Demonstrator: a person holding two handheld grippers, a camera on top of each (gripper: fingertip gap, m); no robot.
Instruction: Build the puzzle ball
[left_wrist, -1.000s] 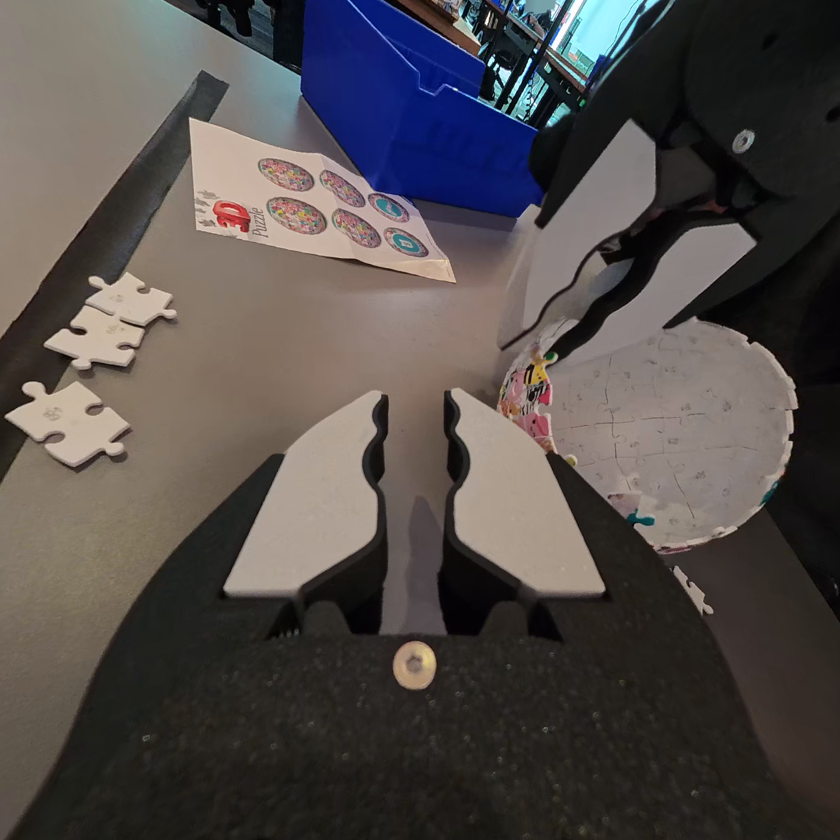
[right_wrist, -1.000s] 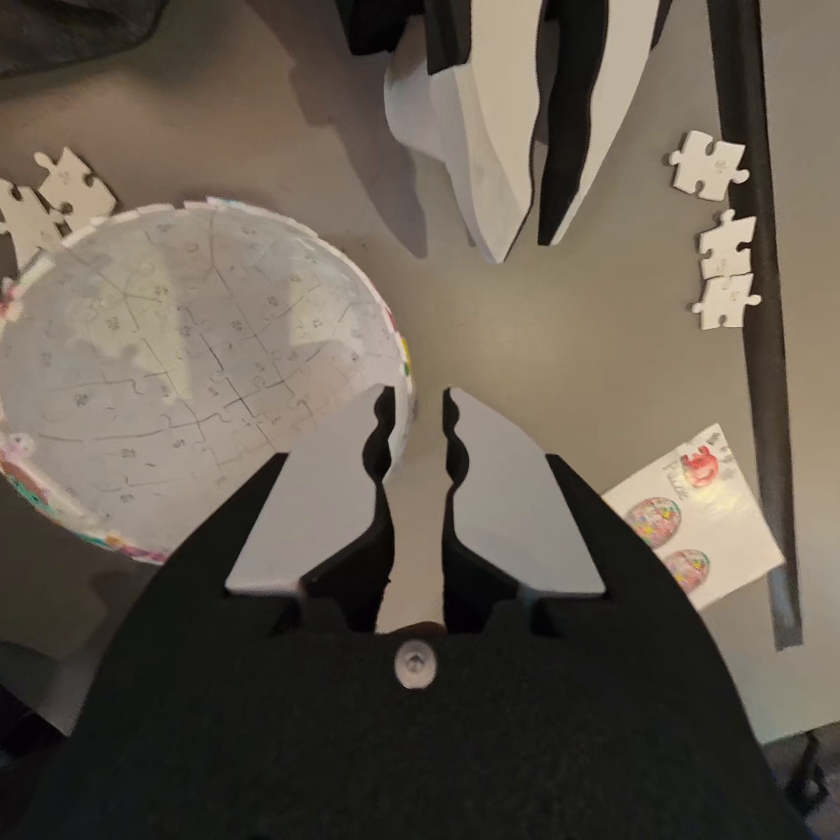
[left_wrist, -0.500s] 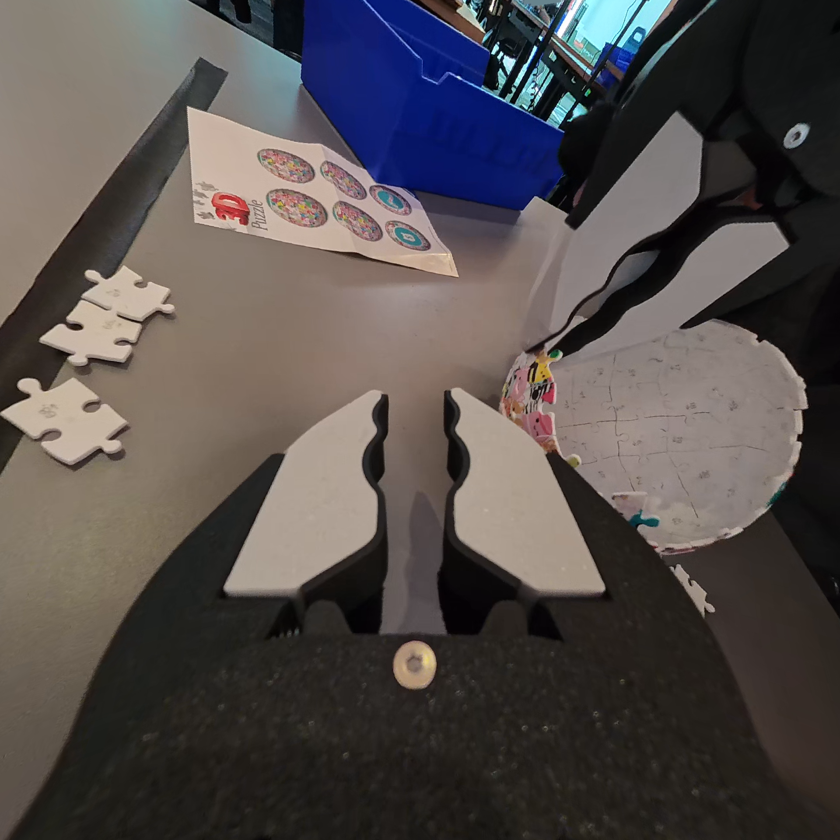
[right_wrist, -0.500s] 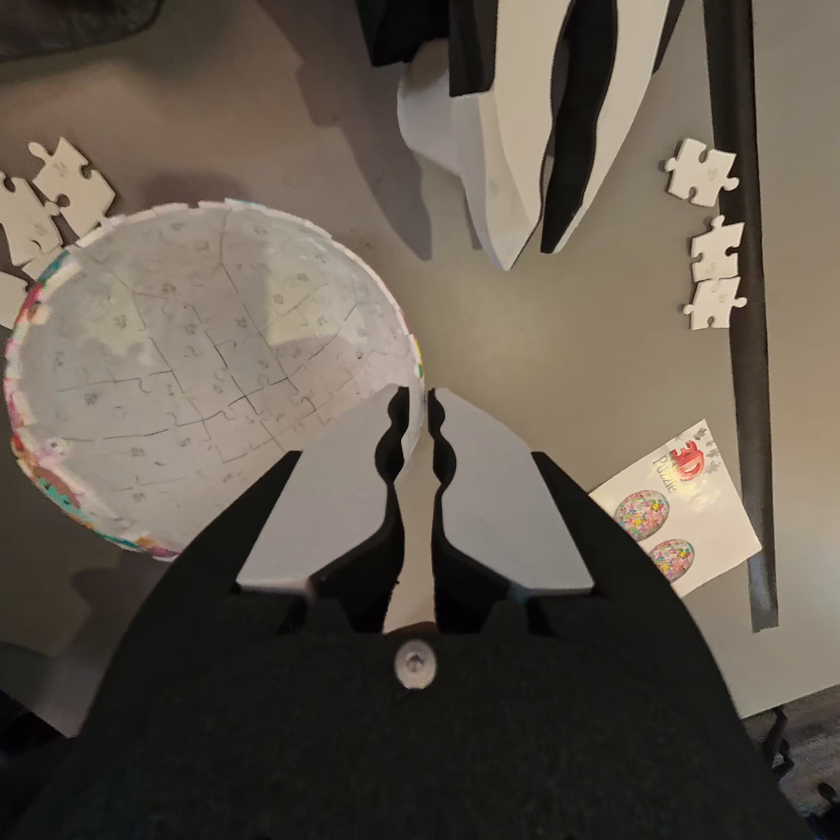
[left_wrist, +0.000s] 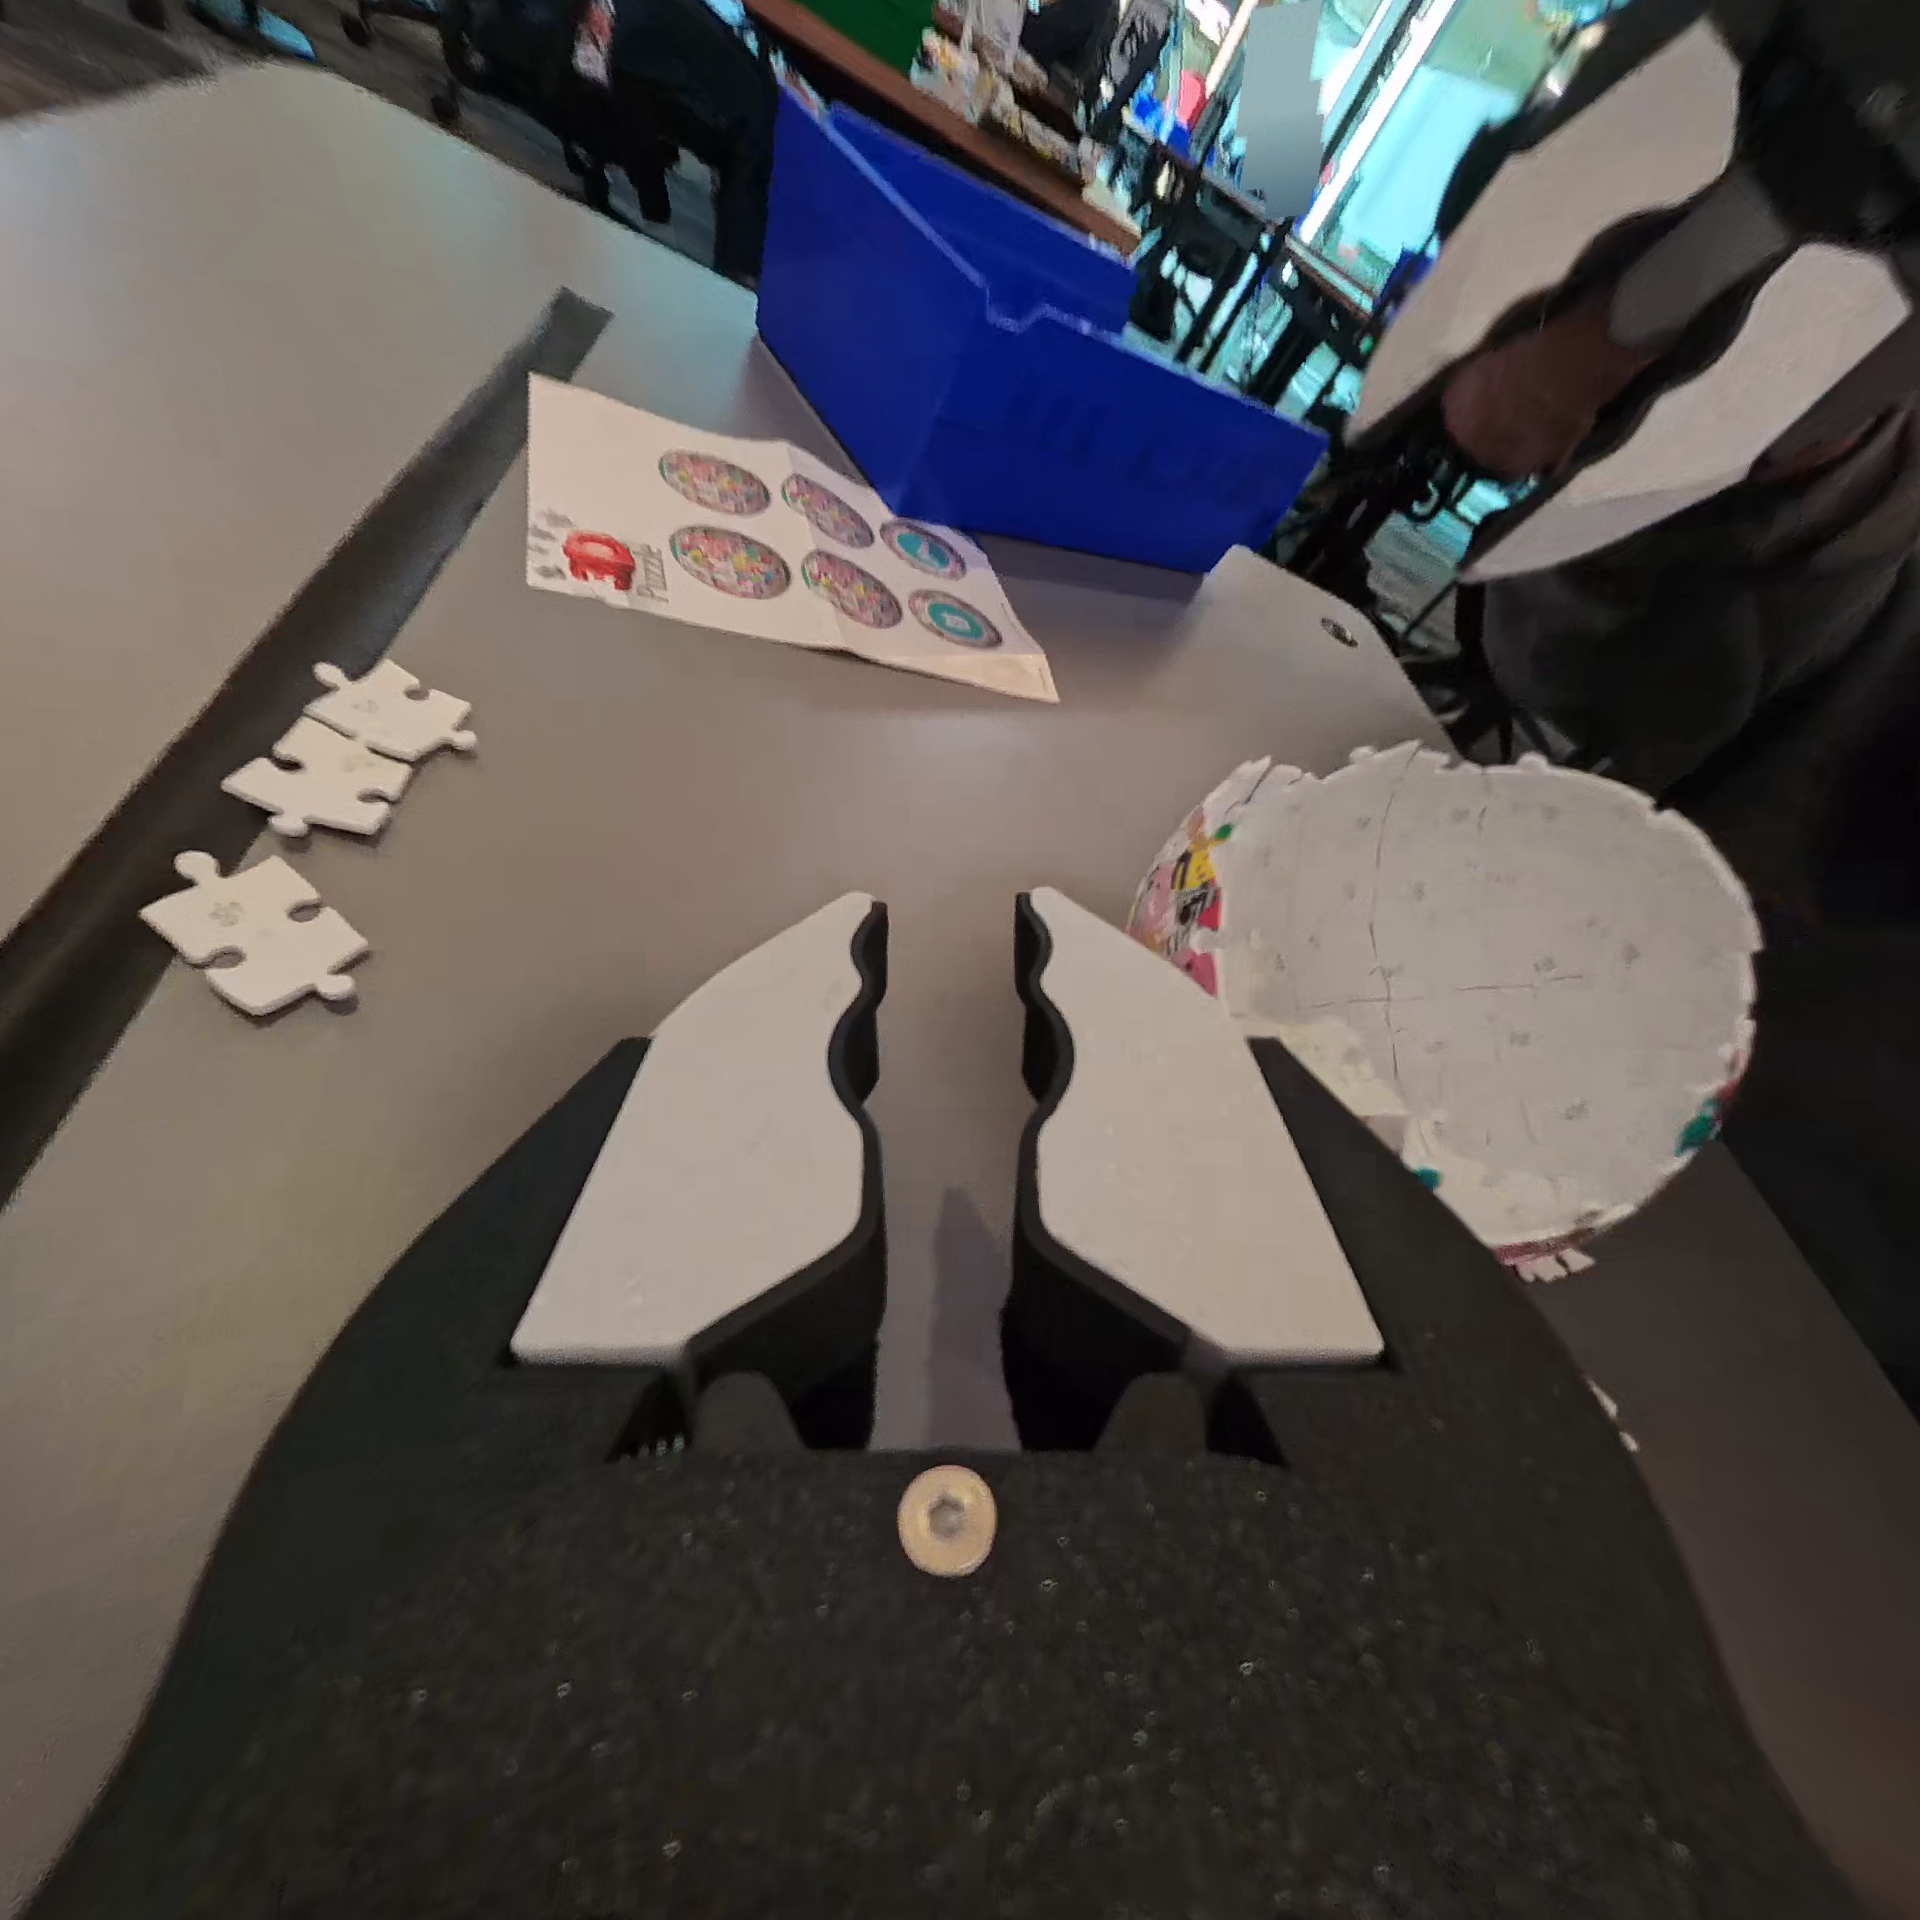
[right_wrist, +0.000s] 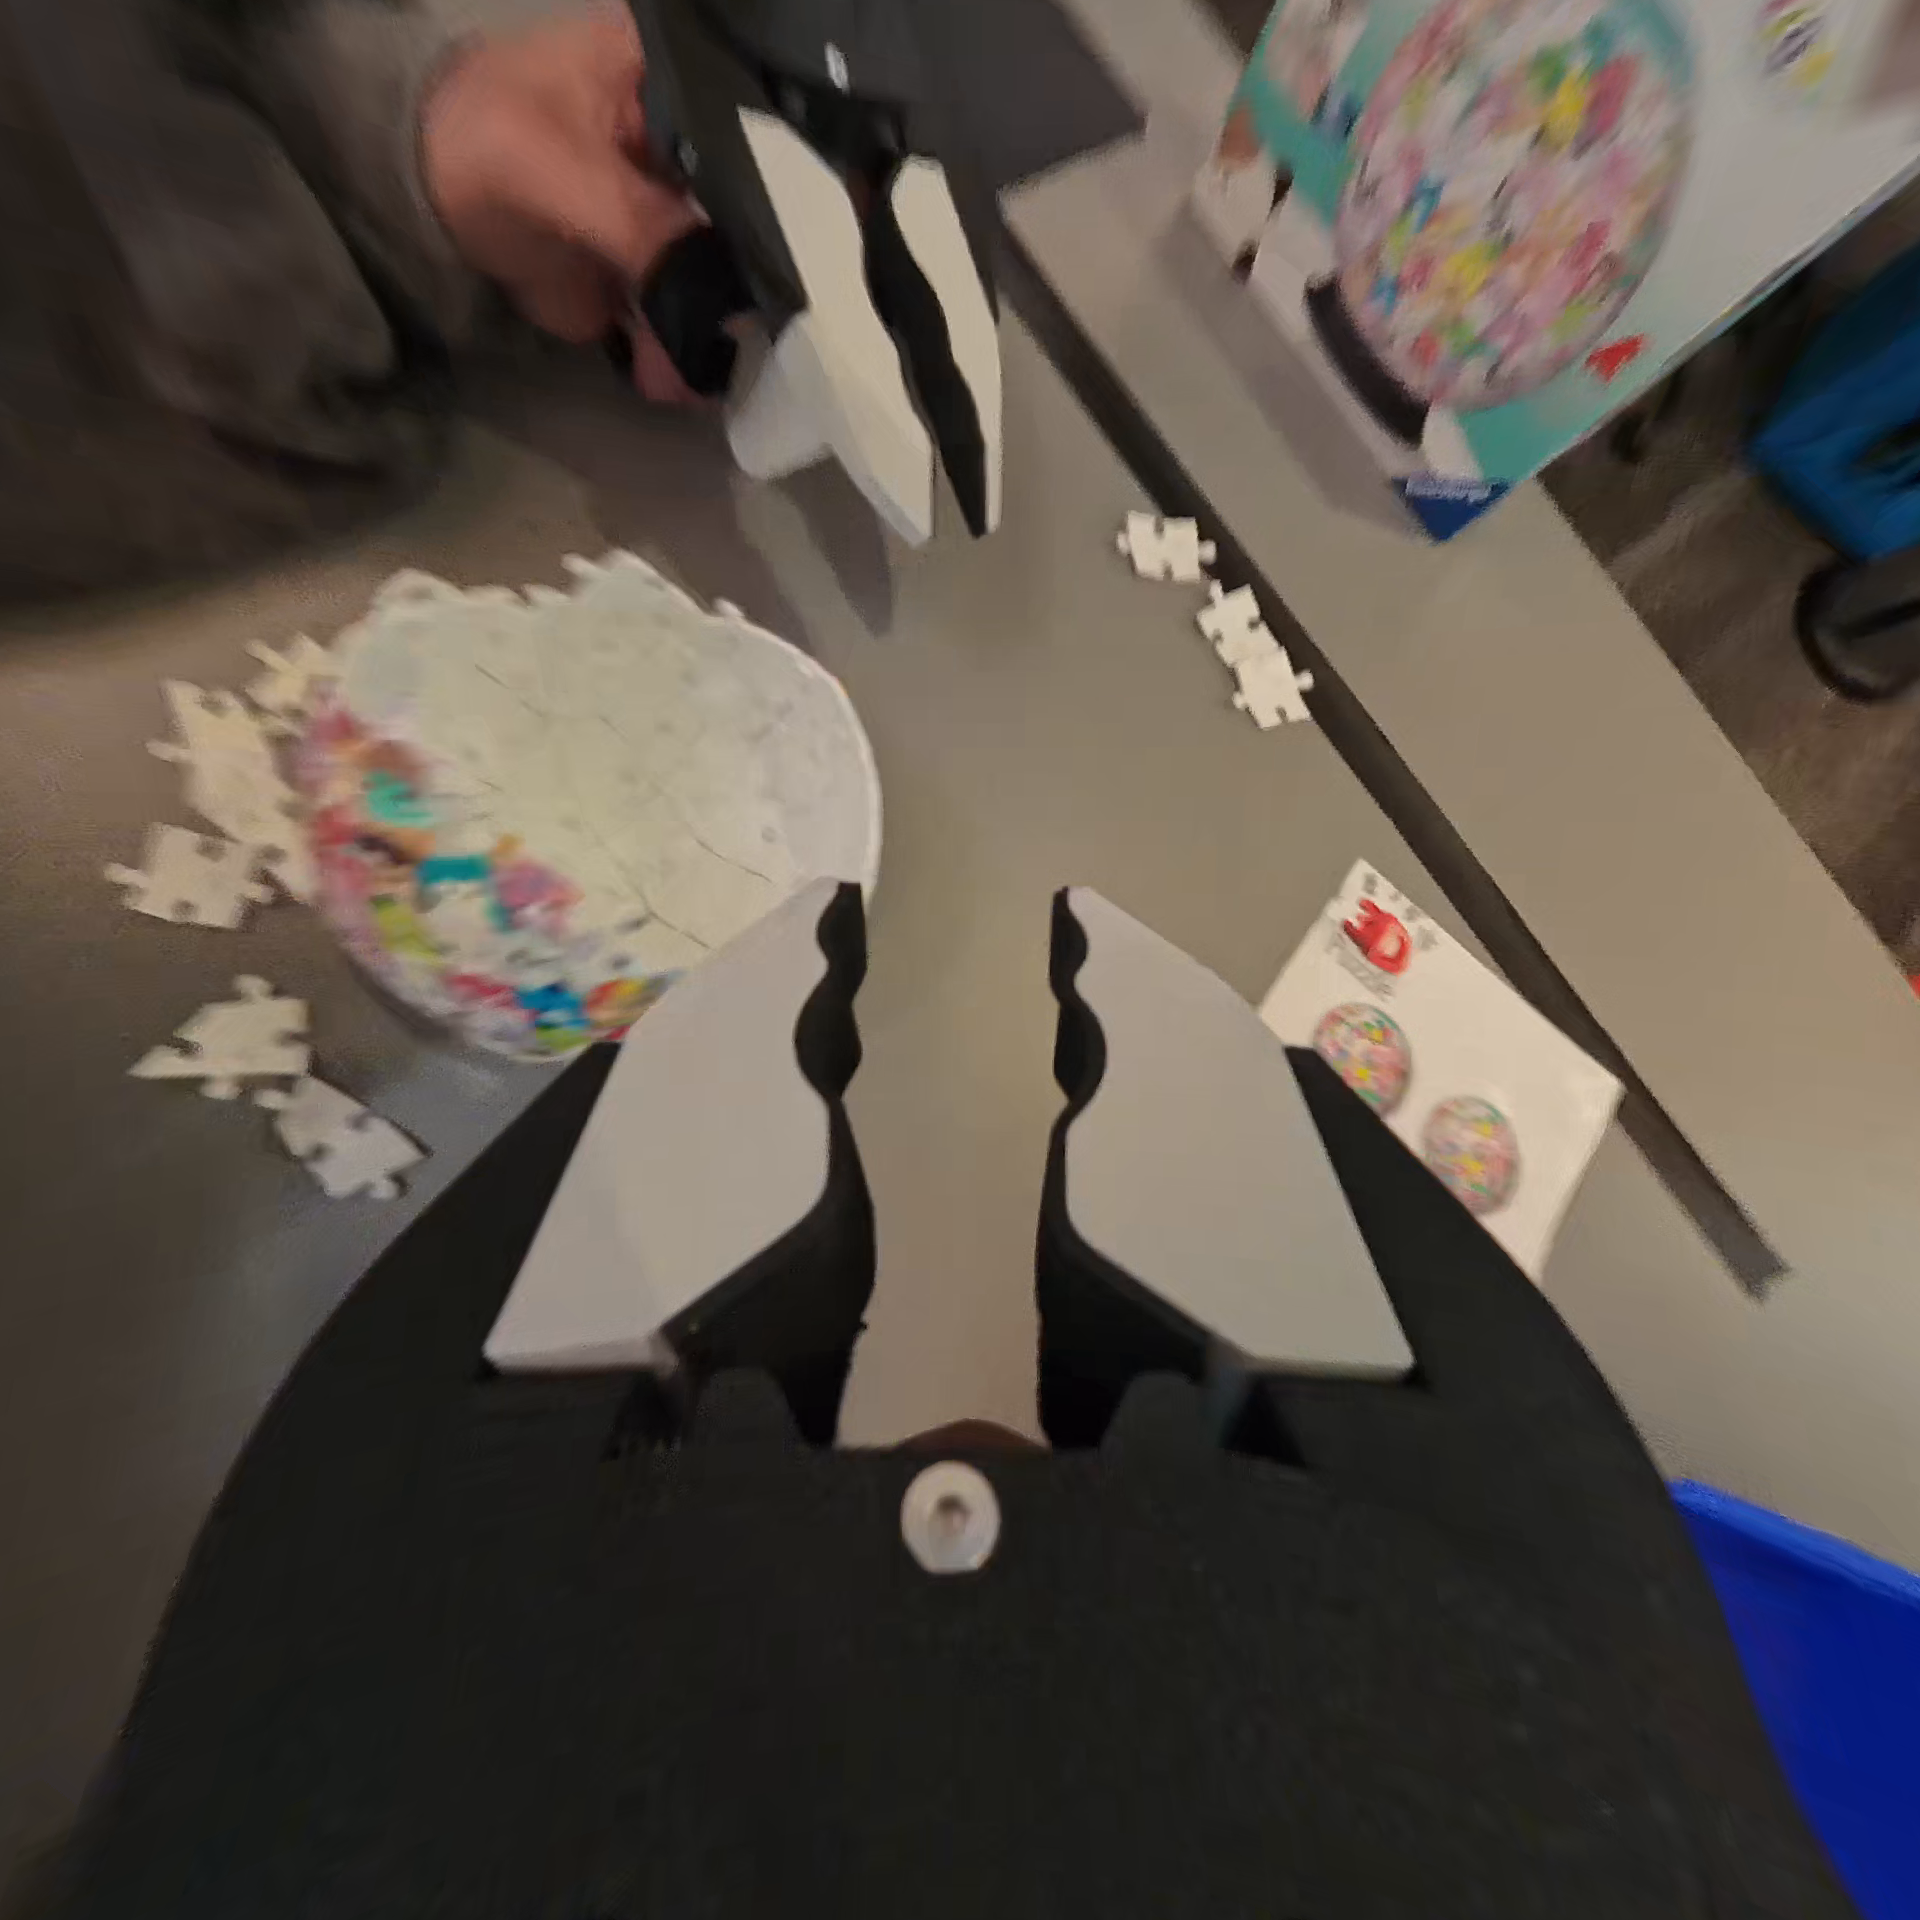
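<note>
A half-built, colourfully printed plastic puzzle ball (left_wrist: 1475, 997) sits bowl-like on the grey surface (left_wrist: 727, 831), loose white pieces (left_wrist: 255, 932) still unplaced, as left claw (left_wrist: 951, 925) and right claw (right_wrist: 956, 909) hover spread and empty.

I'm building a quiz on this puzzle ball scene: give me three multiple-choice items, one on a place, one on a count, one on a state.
1. In the left wrist view, where does the instruction sheet lie?
A. inside the half-built ball
B. on the table before the blue bin
C. under the loose pieces

2. How many loose white pieces lie by the dark strip?
A. one
B. three
C. six

3. What do the right gripper fingers hold?
A. nothing, they stand apart
B. a puzzle piece
C. the sheet

Key: B, it lies flat near the bin; B, three show in both views; A, bare table shows between them.
</note>
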